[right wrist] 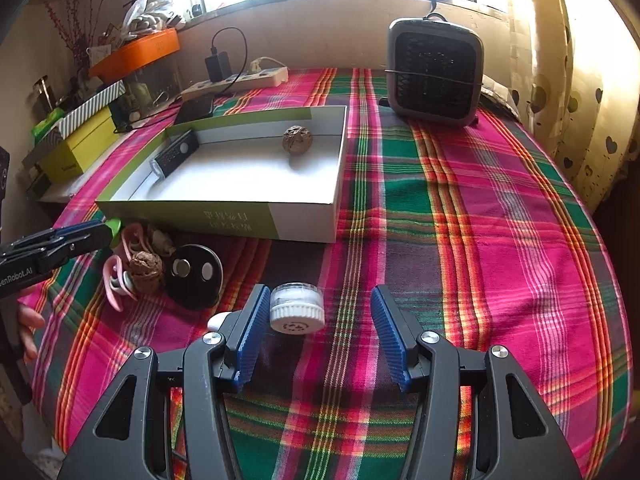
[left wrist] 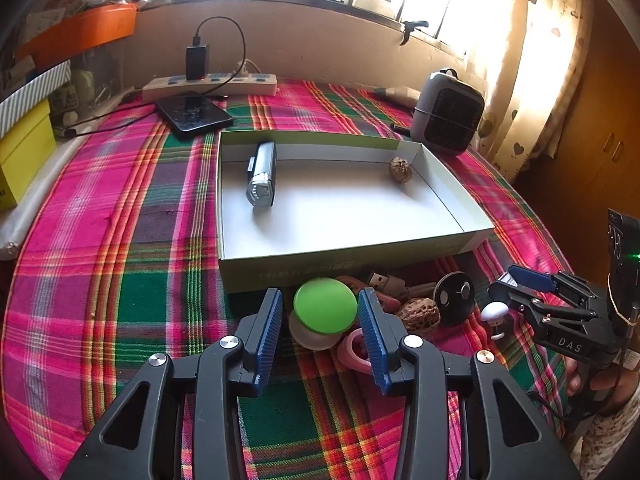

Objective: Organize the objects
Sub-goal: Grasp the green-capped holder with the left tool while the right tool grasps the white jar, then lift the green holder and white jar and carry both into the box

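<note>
Your open cardboard box (left wrist: 456, 216) sits mid-desk on the plaid cloth (left wrist: 132, 280), holding a silver flashlight (left wrist: 262, 174) at its left and one walnut (left wrist: 400, 169) in the far right corner. Against the box's near wall lies a loose heap: a green-capped jar (left wrist: 325, 306), a second walnut (left wrist: 418, 315), a black disc (left wrist: 454, 298), a pink ring (left wrist: 354, 350) and a USB stick (left wrist: 380, 280). Your left gripper (left wrist: 320, 320) is spread wide around the green-capped jar, pads clear of it. Your right gripper (right wrist: 318, 320) stands partly open over the cloth, and a small white-capped jar (right wrist: 296, 307) lies tipped just beside its left pad, not gripped. Beyond the box you have a phone (left wrist: 194, 114) charging from a power strip (left wrist: 210, 84), a small grey heater (right wrist: 434, 70) far right, stacked boxes at the left edge, and a bright window with a heart-print curtain (left wrist: 532, 68).
</note>
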